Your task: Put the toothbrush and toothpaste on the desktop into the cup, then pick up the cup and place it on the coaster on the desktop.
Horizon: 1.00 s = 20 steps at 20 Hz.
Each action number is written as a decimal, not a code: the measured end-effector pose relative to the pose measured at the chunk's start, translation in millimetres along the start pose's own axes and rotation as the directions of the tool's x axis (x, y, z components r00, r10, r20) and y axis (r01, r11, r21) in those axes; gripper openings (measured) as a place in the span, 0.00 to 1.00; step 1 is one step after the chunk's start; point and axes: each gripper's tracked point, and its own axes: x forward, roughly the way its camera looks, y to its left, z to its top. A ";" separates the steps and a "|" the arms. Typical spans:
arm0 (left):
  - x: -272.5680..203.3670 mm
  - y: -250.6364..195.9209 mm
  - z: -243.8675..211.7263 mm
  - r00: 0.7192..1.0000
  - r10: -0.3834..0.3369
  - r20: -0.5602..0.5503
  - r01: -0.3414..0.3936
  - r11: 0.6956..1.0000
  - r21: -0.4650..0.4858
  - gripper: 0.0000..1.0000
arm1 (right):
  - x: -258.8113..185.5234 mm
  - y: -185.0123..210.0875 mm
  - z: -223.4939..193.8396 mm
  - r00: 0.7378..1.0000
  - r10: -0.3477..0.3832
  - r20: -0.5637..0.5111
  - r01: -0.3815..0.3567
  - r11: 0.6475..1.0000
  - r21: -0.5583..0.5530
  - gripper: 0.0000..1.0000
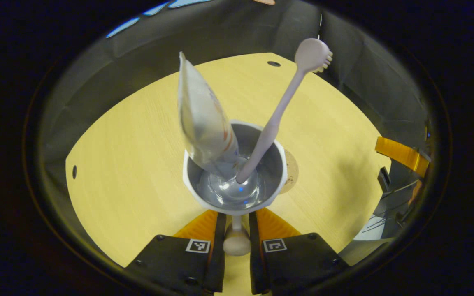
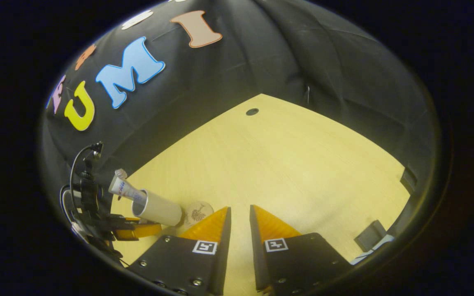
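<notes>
**Pale cup loaded, carry to the coaster under way**

Wood-grain desktop [image 1: 138, 164] fills the booth floor. In the left gripper view the cup [image 1: 233, 193] sits straight ahead of the left gripper [image 1: 237, 230]; its fingers close on the cup's handle [image 1: 237, 242], pinching it from both sides. Toothpaste [image 1: 204, 123] leans left inside the cup, toothbrush [image 1: 280, 111] leans right with its head up and far. Both items are in, so the step in hand looks like the move to the coaster [image 1: 289, 172], whose round edge peeks out just right of and behind the cup.

In the right gripper view the cup shows low at the left, just beside the coaster. Right gripper [image 2: 239, 230] hangs over bare desk, fingers a narrow gap apart, holding nothing.

To do it well: keep the cup upright so the tall contents stay put, shift it right and slightly far, centre its base over the coaster, set down before loosening. Whether the base touches the desk I cannot tell.
</notes>
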 end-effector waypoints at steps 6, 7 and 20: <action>10.6 -28.2 13.1 0.999 -0.036 -0.008 0.037 0.999 0.031 0.31 | -7.3 -14.6 3.0 1.000 -0.015 0.009 0.015 1.000 0.023 0.27; 11.3 -30.9 15.2 0.999 -0.039 -0.011 0.039 0.999 0.036 0.32 | -8.4 -17.0 3.6 1.000 -0.018 0.009 0.017 0.999 0.027 0.27; 19.6 -41.3 11.1 0.999 -0.021 -0.046 0.023 0.999 0.046 0.32 | -21.1 -40.4 3.2 1.000 -0.026 0.001 0.026 0.998 0.064 0.27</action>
